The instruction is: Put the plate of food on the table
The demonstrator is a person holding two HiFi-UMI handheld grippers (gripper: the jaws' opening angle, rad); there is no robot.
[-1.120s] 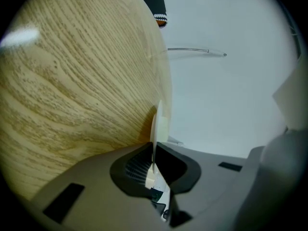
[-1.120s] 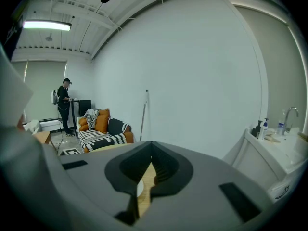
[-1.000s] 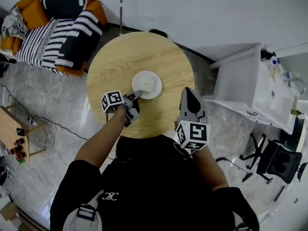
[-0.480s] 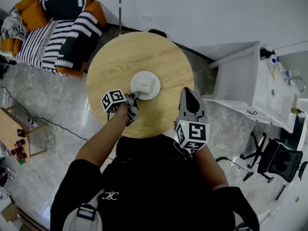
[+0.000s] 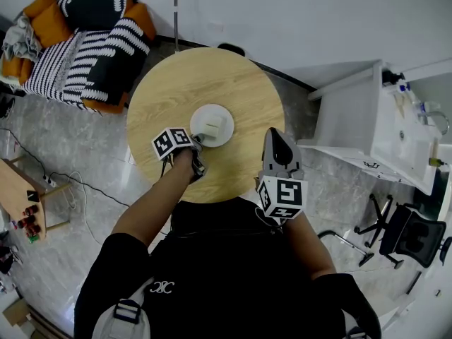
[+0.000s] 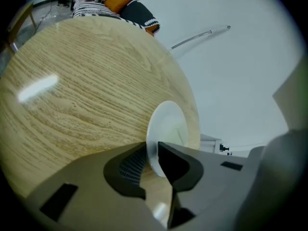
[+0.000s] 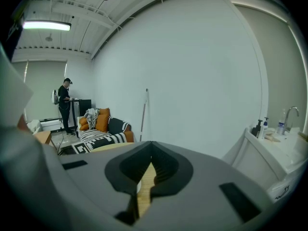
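Observation:
A white plate (image 5: 212,125) with a pale square piece of food (image 5: 215,124) lies on the round wooden table (image 5: 176,83), near its middle. My left gripper (image 5: 197,140) reaches in from the near side and is shut on the plate's near rim. In the left gripper view the rim of the plate (image 6: 166,126) runs edge-on between the two jaws of the left gripper (image 6: 153,153). My right gripper (image 5: 277,138) hovers over the table's near right edge, apart from the plate. In its own view the right gripper (image 7: 151,143) is shut with nothing in it.
A sofa (image 5: 85,41) with orange cushions and a striped blanket stands at the far left. To the right are a white counter with a sink (image 5: 381,133) and an office chair (image 5: 402,235). A small wooden stand (image 5: 21,196) and cables sit on the floor at the left. A person (image 7: 64,105) stands far off.
The left gripper has turned and shifted slightly right, toward the plate, and the plate has slid a little to the left. The right gripper has not moved.

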